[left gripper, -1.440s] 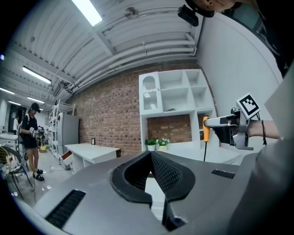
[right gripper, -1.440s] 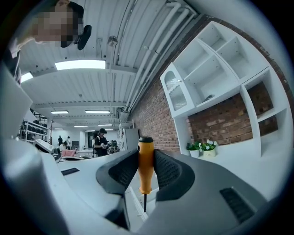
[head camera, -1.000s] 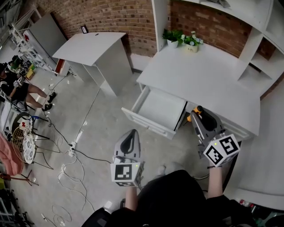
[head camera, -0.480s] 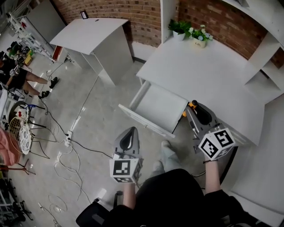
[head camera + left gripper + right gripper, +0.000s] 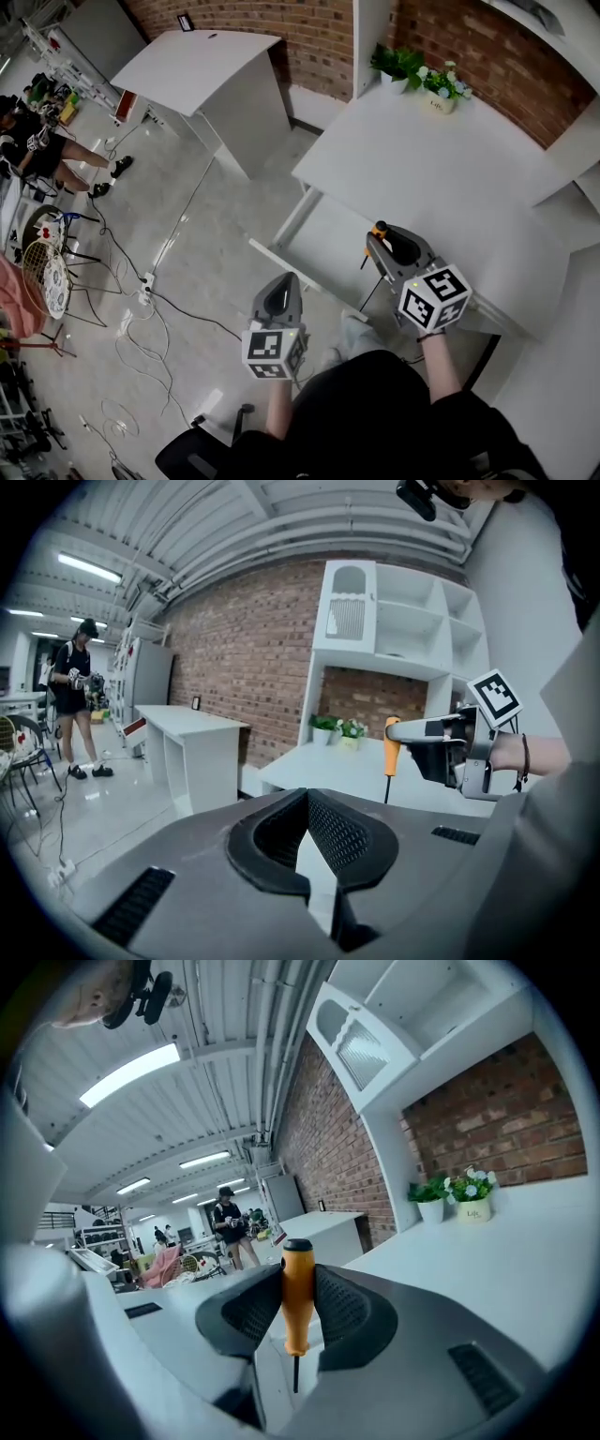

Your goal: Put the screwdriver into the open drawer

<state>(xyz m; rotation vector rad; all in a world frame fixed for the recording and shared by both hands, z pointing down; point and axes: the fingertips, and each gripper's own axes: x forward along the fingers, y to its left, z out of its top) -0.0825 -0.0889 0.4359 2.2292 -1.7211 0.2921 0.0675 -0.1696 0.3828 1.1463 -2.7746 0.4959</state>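
My right gripper (image 5: 384, 242) is shut on the screwdriver (image 5: 378, 231) by its orange handle. In the right gripper view the screwdriver (image 5: 297, 1297) stands upright between the pads of the right gripper (image 5: 298, 1279), its thin dark shaft pointing down. It hangs over the right part of the open white drawer (image 5: 323, 234), which is pulled out from under the white desk (image 5: 441, 169). My left gripper (image 5: 281, 289) is lower left, in front of the drawer, over the floor. The left gripper (image 5: 307, 803) has its tips together and holds nothing. Its view also shows the screwdriver (image 5: 391, 747) to the right.
Potted plants (image 5: 417, 70) stand at the desk's back by the brick wall. A second white table (image 5: 206, 61) is at the upper left. Cables (image 5: 141, 309) trail over the grey floor. A person (image 5: 37, 150) is at the far left.
My right gripper has carried the screwdriver left, from beside the drawer's right corner to over the drawer. The left gripper has come forward a little. Both hands sit lower.
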